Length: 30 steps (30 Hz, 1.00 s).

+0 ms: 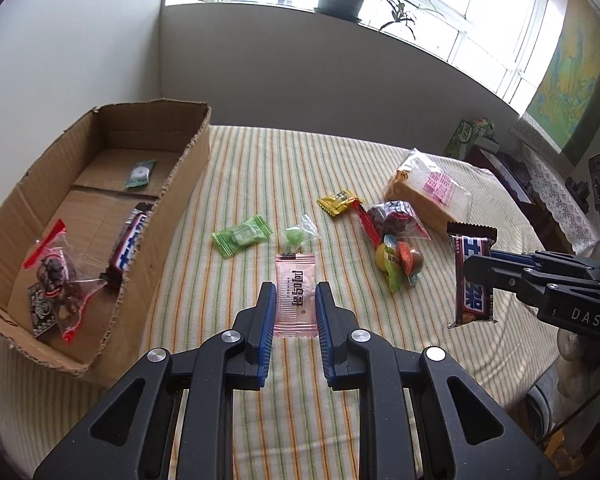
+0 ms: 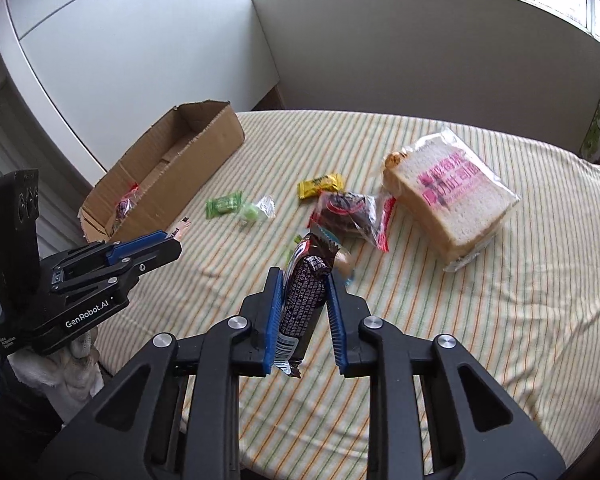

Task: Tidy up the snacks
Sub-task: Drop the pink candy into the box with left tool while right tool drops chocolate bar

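While the right gripper clamps the chocolate bar mid-length above the table's near edge, the left gripper pinches a light, crinkly pink sachet by its sides.

The left claw hides most of the pink packet (right view).

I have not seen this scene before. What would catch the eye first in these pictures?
Each gripper holds a snack above the striped tablecloth: the left gripper a pink packet, the right gripper a dark chocolate bar. To the left stands an open cardboard box with a few snacks inside; loose snacks and a bag of sliced bread lie between.
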Tool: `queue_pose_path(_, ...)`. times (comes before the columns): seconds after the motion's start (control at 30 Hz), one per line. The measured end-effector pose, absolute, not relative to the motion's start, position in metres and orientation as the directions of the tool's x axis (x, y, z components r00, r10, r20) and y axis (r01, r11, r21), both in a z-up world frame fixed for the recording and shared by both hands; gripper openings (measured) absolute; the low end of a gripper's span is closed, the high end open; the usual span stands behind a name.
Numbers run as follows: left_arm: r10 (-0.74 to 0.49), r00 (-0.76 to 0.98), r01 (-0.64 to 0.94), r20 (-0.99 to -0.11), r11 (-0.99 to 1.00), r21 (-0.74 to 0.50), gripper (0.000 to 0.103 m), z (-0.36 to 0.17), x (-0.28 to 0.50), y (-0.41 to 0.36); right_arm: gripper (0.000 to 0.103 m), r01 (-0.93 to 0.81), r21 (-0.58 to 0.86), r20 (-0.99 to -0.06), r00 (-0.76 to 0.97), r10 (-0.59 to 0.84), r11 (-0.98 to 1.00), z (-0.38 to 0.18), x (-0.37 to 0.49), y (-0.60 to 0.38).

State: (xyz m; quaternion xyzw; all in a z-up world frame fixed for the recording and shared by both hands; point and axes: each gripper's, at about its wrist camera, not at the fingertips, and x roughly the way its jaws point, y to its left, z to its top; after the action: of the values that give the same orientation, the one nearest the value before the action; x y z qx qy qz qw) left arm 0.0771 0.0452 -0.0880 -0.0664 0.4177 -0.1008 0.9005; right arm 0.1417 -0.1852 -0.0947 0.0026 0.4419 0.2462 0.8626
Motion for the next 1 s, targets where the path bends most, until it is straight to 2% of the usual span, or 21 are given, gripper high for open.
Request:
queue_pose_path(0.53, -0.122, 0.717, -0.014, -0.686, 0.982, -0.19, 0.018, -0.058, 0.078, 0.119, 0.022, -0.562, 0.219, -0.68, 0.498, 0.538, 0.797, -0.036, 0.197, -0.091)
queue_pose_path(1.0, -0.027, 0.724, -0.133, -0.69, 0.975, -0.179, 0.018, -0.059, 0.093, 0.176, 0.022, -0.661, 0.204, -0.707, 0.411, 0.576, 0.722, -0.048, 0.232, 0.004)
